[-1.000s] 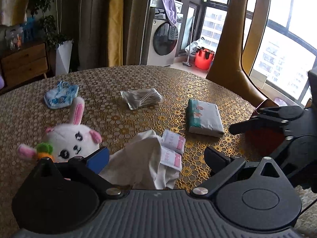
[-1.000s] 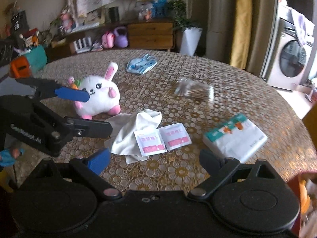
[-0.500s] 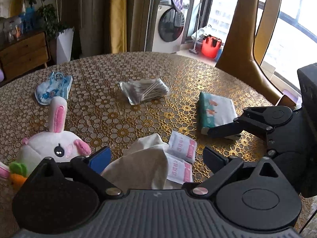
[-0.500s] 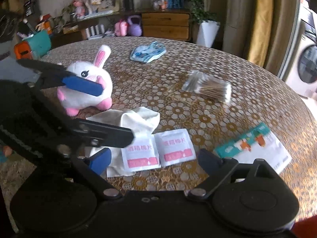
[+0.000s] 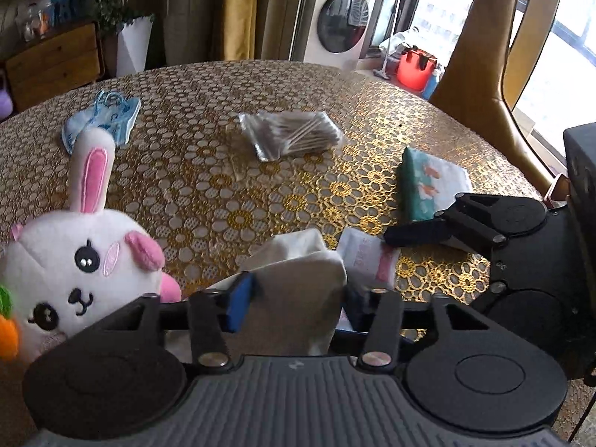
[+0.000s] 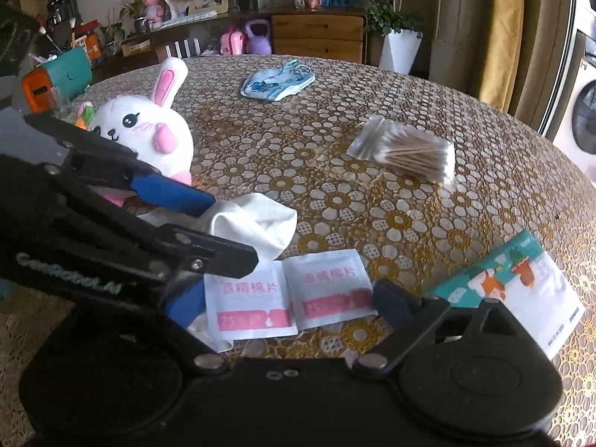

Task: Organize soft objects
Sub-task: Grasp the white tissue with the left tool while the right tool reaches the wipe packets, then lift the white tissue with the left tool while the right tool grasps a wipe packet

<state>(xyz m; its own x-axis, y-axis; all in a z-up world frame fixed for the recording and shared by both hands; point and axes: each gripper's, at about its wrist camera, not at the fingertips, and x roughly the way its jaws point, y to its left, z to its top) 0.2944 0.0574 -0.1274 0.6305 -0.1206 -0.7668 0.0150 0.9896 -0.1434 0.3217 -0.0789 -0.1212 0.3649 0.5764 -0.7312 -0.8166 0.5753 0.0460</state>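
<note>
A crumpled white cloth (image 5: 301, 272) lies on the table beside a white plush rabbit (image 5: 74, 260). My left gripper (image 5: 298, 303) has its jaws closing, and both blue pads press the bunched cloth between them. The right wrist view shows the same pinch on the cloth (image 6: 257, 223). Two white and pink wipe packets (image 6: 287, 294) lie flat between the wide-open fingers of my right gripper (image 6: 287, 305); its pads do not touch them. In the left wrist view one right finger (image 5: 421, 231) reaches over a packet (image 5: 368, 257).
On the gold-patterned round table (image 5: 208, 186) also lie a blue face mask (image 5: 100, 121), a bag of cotton swabs (image 5: 290, 134) and a teal tissue pack (image 5: 428, 186). A tan chair back (image 5: 476, 74) stands at the far right edge.
The left jaws went from wide open to closed on the white cloth. Both grippers came lower and closer, the right one settling over the two wipe packets.
</note>
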